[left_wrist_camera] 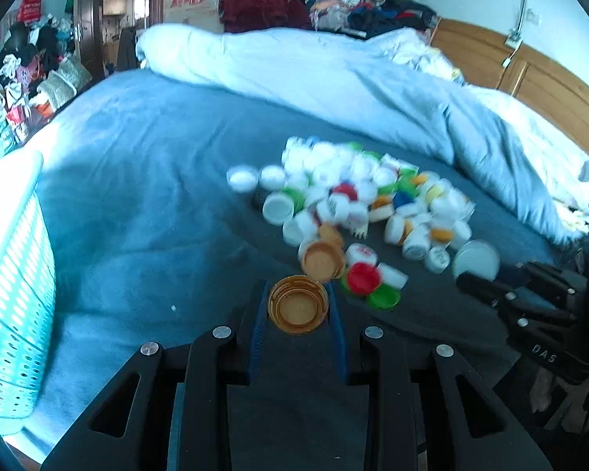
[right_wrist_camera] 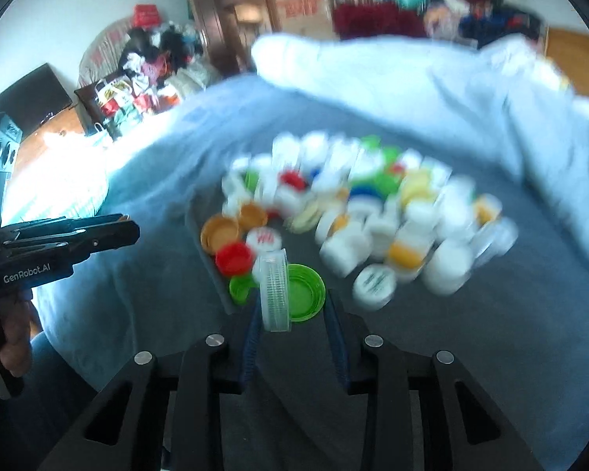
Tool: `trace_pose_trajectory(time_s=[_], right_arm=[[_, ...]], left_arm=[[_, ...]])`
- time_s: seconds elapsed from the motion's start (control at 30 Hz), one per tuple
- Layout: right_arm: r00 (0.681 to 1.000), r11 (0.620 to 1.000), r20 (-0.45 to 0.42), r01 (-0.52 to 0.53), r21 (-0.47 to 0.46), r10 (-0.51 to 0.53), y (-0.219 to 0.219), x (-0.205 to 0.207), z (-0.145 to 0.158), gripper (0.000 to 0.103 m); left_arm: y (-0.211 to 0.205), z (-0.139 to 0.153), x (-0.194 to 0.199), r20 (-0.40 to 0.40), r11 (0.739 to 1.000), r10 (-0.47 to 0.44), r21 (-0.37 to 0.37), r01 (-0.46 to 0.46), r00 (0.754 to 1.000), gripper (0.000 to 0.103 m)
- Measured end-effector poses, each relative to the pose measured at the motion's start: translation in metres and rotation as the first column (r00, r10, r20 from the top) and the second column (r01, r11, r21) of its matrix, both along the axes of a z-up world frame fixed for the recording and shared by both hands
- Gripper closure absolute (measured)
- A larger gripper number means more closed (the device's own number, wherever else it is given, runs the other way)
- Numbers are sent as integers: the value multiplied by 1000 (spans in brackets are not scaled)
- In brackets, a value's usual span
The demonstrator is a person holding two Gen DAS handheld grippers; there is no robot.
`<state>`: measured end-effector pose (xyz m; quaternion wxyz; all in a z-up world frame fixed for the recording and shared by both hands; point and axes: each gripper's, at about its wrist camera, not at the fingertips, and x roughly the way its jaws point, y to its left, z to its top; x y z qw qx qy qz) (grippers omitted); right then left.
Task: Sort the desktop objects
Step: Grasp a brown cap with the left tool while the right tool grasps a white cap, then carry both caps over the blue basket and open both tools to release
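Note:
A pile of several plastic bottle caps [left_wrist_camera: 357,200], white, green, orange, red and blue, lies on a blue-grey bed sheet [left_wrist_camera: 145,204]. My left gripper [left_wrist_camera: 297,310] is shut on an orange cap [left_wrist_camera: 297,308], open side up, just short of the pile. My right gripper [right_wrist_camera: 292,306] is shut on a green cap [right_wrist_camera: 304,292] with a clear ribbed cap [right_wrist_camera: 274,294] standing on edge against its left finger. The pile also shows in the right wrist view [right_wrist_camera: 373,212], blurred. Each gripper appears in the other's view: right [left_wrist_camera: 530,294], left [right_wrist_camera: 66,235].
A turquoise perforated basket [left_wrist_camera: 11,298] stands at the bed's left edge. A rumpled light-blue duvet [left_wrist_camera: 333,78] lies behind the pile. Clothes are heaped at the back, and a wooden headboard [left_wrist_camera: 530,74] is on the right.

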<state>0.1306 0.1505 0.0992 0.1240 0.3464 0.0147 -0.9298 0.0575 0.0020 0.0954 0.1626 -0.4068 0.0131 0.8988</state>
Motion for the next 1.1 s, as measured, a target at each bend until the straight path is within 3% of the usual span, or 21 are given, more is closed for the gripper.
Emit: trace_pose_trajectory(time_s=[0.1, 0.13, 0.17, 0.27, 0.37, 0.47, 0.6, 0.77, 0.97, 1.03, 1.1], right_arm=[[989, 994, -145, 31, 105, -15, -4, 17, 25, 68], [988, 992, -154, 34, 122, -15, -4, 17, 25, 68], [991, 990, -135, 31, 135, -12, -4, 13, 21, 68], [996, 995, -85, -25, 101, 34, -2, 6, 13, 47], [998, 1000, -66, 18, -25, -19, 20, 10, 17, 47], [992, 986, 33, 127, -110, -124, 51, 10, 2, 47], [982, 974, 158, 133, -184, -104, 63, 11, -21, 49], [986, 983, 165, 3, -186, 28, 29, 4, -29, 49], [974, 993, 217, -37, -111, 60, -3, -23, -55, 48], [968, 997, 245, -37, -74, 54, -7, -26, -63, 60], [969, 997, 244, -28, -77, 46, -6, -23, -60, 59]], left_arm=[[-5, 14, 4, -35, 1000, 7, 15, -6, 999, 78], [-7, 16, 4, -37, 1000, 11, 24, -10, 999, 78], [-8, 18, 4, -36, 999, 14, 29, -13, 999, 78], [-9, 17, 4, -29, 1000, 16, 25, -16, 999, 78], [-9, 19, 6, -29, 999, 16, 31, -15, 999, 78], [-10, 18, 6, -25, 999, 18, 37, -17, 1000, 78], [-11, 11, 3, -9, 999, 26, 39, -25, 1000, 78], [-11, 7, 1, 2, 999, 30, 44, -30, 1000, 78], [-10, 9, 2, -2, 999, 27, 37, -27, 1000, 78], [-10, 12, 2, -6, 999, 28, 37, -28, 1000, 78], [-11, 16, 5, -22, 999, 25, 31, -24, 999, 78]])
